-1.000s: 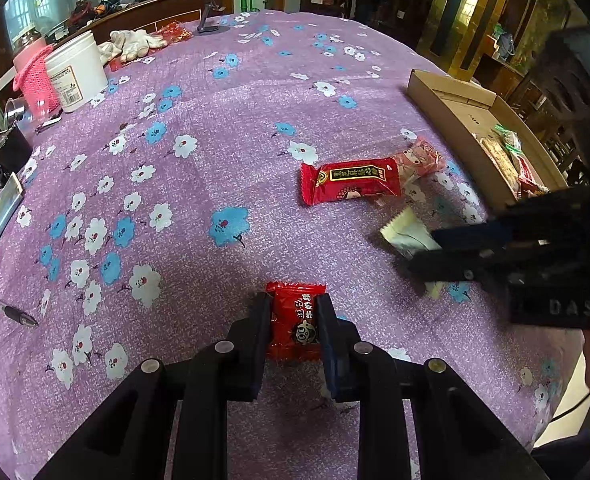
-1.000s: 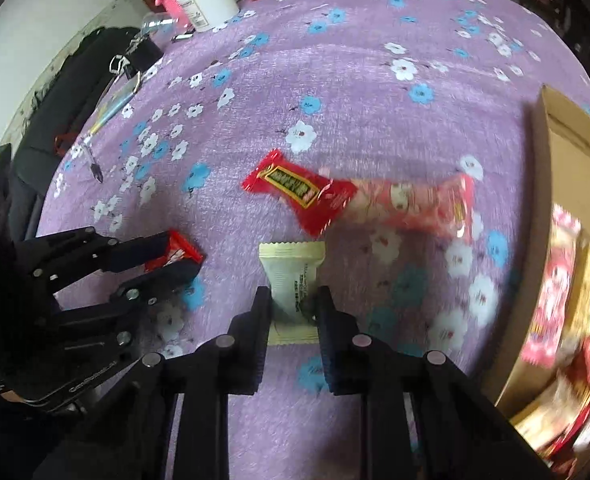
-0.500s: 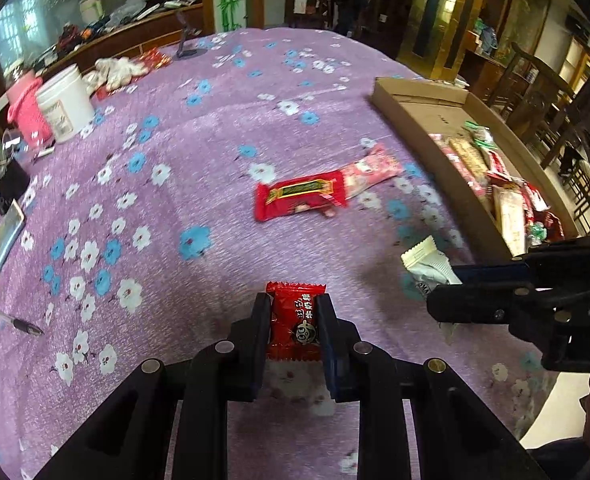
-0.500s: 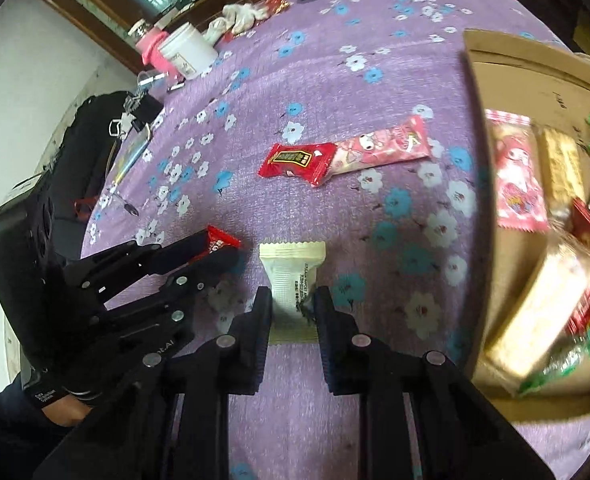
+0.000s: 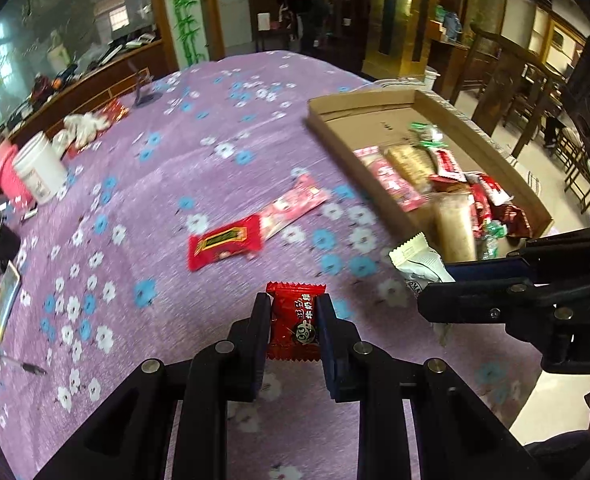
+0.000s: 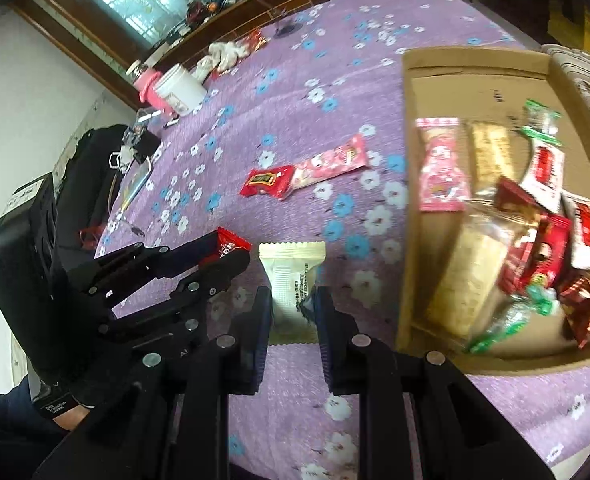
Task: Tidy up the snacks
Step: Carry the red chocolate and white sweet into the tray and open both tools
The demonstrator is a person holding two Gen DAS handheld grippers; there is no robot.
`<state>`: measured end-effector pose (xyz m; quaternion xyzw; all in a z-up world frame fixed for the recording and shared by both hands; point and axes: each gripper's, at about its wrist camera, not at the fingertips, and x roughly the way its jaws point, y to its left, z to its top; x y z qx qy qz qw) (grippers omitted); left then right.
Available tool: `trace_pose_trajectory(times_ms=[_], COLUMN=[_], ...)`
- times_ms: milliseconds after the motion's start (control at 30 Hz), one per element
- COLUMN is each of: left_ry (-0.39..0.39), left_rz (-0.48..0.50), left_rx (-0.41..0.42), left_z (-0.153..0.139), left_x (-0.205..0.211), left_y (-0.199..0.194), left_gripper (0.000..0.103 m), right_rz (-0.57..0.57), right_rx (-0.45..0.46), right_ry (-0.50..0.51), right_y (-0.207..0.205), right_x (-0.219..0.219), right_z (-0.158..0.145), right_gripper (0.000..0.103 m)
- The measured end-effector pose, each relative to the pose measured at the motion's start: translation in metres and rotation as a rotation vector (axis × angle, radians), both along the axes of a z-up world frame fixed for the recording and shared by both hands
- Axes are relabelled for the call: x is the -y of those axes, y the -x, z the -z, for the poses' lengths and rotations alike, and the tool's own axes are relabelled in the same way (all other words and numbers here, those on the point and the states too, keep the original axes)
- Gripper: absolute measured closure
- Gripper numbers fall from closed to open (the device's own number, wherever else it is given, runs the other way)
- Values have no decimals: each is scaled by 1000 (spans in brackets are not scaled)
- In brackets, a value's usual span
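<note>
Both tongs lifted off the purple tablecloth (image 5: pixel 223 128), carried nearer the cardboard tray (image 6: pixel 475 64), packets still clamped

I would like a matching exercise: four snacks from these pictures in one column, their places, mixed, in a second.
1. small red candy packet
2. cream-white wrapped snack
3. long pink wrapper bar
4. square pink-and-white packet

a. inside the cardboard box
b. in the right gripper
c. lying on the purple cloth
d. in the left gripper

Pairs: 1-d, 2-b, 3-c, 4-a
</note>
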<state>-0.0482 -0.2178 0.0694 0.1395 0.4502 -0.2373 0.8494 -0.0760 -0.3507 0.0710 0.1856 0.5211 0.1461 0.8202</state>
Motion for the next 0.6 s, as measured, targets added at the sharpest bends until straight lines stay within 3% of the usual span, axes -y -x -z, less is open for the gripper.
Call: trace_pose_trajectory(times_ms=[600], left_ry=[-25], left_rz=[101], left_rx=[70], left_z=[-23], left_x=[71], left_y=[17], left_gripper=[80], right_rz=[102], right_rx=[61], right_ry=[-24], right_y=[24], right_x=[69], right_z=[-20], right_gripper=[82])
